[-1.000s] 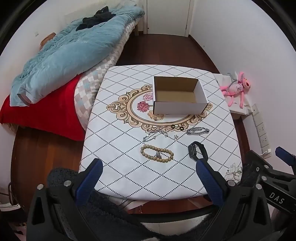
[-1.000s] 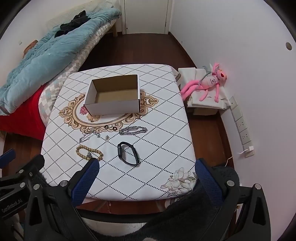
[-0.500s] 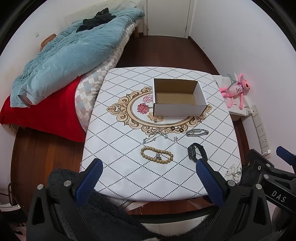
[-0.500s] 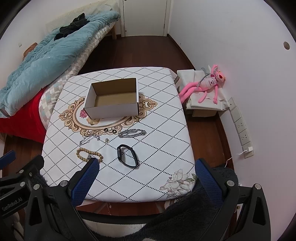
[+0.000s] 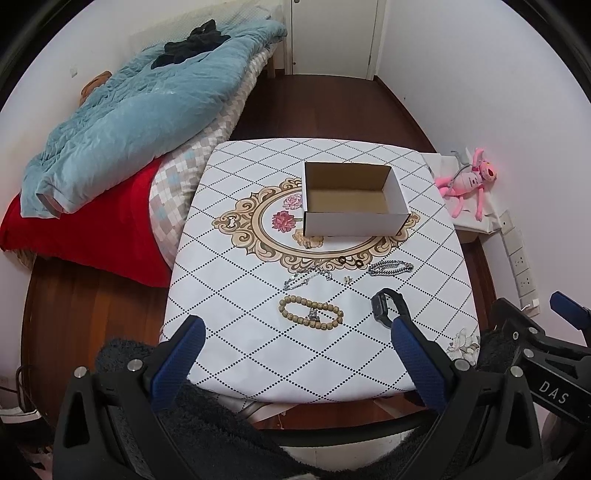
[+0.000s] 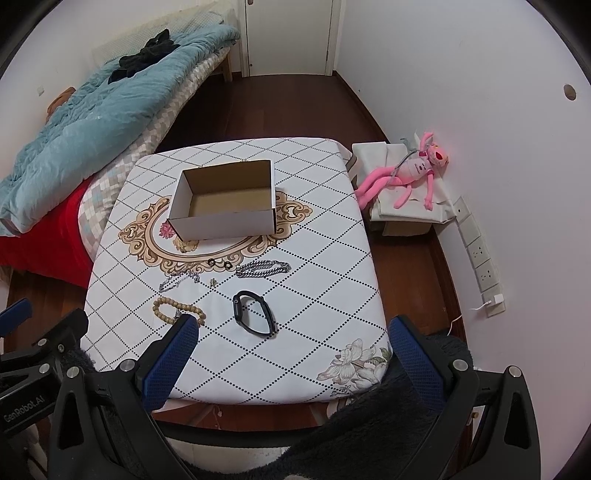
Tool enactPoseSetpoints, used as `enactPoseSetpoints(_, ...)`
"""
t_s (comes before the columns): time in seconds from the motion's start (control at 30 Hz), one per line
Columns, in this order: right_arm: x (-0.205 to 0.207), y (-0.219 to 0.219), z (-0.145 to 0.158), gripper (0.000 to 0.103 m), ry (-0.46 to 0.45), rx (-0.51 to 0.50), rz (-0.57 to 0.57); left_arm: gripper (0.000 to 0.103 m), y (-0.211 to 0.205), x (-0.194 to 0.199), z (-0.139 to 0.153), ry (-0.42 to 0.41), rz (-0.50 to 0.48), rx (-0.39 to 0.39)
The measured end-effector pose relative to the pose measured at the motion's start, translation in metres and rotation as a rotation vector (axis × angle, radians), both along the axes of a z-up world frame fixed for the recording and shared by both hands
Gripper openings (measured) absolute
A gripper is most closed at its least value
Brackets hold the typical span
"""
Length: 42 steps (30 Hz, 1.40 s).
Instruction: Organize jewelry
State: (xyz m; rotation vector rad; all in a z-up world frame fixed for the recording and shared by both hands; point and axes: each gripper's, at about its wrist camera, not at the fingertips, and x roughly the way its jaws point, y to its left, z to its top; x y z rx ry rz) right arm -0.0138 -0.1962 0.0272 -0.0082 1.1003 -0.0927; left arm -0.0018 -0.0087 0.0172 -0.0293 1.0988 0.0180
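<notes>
An open white cardboard box [image 5: 352, 201] [image 6: 225, 203] stands empty on the patterned table [image 5: 236, 332] [image 6: 332, 280]. In front of it lie a wooden bead bracelet [image 5: 309, 316] [image 6: 173, 310], a black watch band [image 5: 386, 308] [image 6: 254, 312], a thick silver chain [image 5: 390, 267] [image 6: 263, 268], a thin silver chain [image 5: 306, 277] [image 6: 179, 279], two small dark rings [image 5: 350, 261] [image 6: 219, 263] and a tiny earring [image 5: 347, 279]. My left gripper [image 5: 295, 339] is open, above the table's near edge. My right gripper [image 6: 291, 339] is open too, at the same edge.
A bed with a blue quilt [image 5: 129, 114] and a red blanket [image 5: 85, 229] stands left of the table. A pink plush toy [image 6: 410, 177] lies on a low box by the right wall. Wall sockets [image 6: 480, 258] and a door [image 6: 288, 33] lie beyond.
Both grippers have drawn back and up slightly, so the table looks a little smaller. Nothing on the table has moved. Both stay open.
</notes>
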Motion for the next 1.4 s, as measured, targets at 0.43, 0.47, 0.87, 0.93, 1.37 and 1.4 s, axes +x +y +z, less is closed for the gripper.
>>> enactPoseSetpoints(0.43, -0.0001, 0.0002, 0.0008, 0.103, 0.003, 0.003, -0.002, 0.102, 0.0011, 0.0005, 0.0008, 0.002, 0.001, -0.001)
enactPoseSetpoints(0.47, 0.0001, 0.0, 0.0005, 0.103, 0.005, 0.005, -0.003, 0.102, 0.0013, 0.0005, 0.0009, 0.003, 0.001, -0.002)
enactPoseSetpoints(0.87, -0.0011, -0.0007, -0.0025, 0.103, 0.008, 0.007, -0.003, 0.102, 0.0042, -0.0013, -0.0032, 0.009, 0.0, -0.007)
enactPoseSetpoints(0.93, -0.0013, -0.0011, -0.0023, 0.103, 0.009, 0.007, -0.004, 0.102, 0.0044, -0.0014, -0.0034, 0.01, 0.001, -0.006)
enactPoseSetpoints(1.37, -0.0024, -0.0001, -0.0036, 0.103, 0.009, 0.006, -0.004, 0.102, 0.0039, -0.002, -0.0048, 0.009, 0.0, -0.005)
enactPoseSetpoints(1.4, -0.0021, -0.0003, -0.0035, 0.103, 0.009, 0.007, -0.004, 0.102, 0.0039, -0.0023, -0.0048, 0.009, 0.001, -0.005)
